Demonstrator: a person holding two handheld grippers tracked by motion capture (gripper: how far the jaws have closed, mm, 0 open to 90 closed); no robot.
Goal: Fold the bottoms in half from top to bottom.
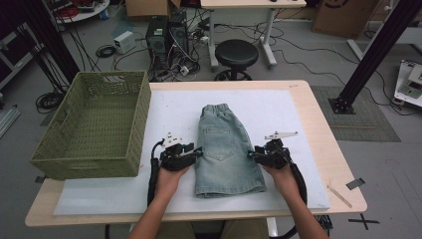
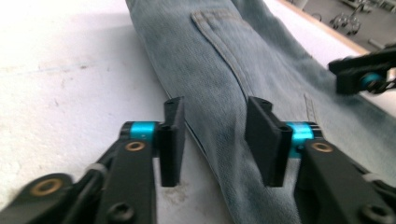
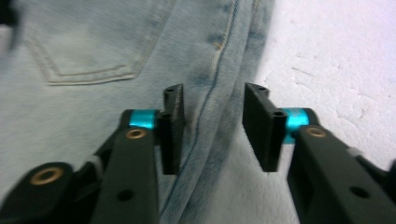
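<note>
On the white mat (image 1: 278,107), seen from the high view, the denim shorts (image 1: 226,149) lie flat and folded lengthwise, waistband far, hems near, a back pocket facing up. The left gripper (image 1: 198,152) is set at the shorts' left edge and the right gripper (image 1: 250,155) at the right edge, both about midway along the length. A green basket (image 1: 94,119) stands well to the left, on the table's (image 1: 318,119) left part.

From the left gripper view, the left gripper (image 2: 214,140) is seen with its jaws spread, the folded edge of the shorts (image 2: 243,79) running between them — the pads are not pressed on the cloth. The right gripper (image 2: 364,77) is seen beyond, at the far side of the denim.

From the right gripper view, the right gripper (image 3: 211,133) likewise has its jaws spread over the side seam of the shorts (image 3: 116,42), one pad above cloth, the other above the mat (image 3: 336,56); nothing is pinched.

The step in hand is judged to be a re-grip between folds — both edges are straddled but not held. For the next move, both pairs of jaws would need to be lowered and closed on the edges at matching points, so that the shorts can be lifted evenly and folded across or carried to the basket; an uneven pinch would probably let the fold slip open.
</note>
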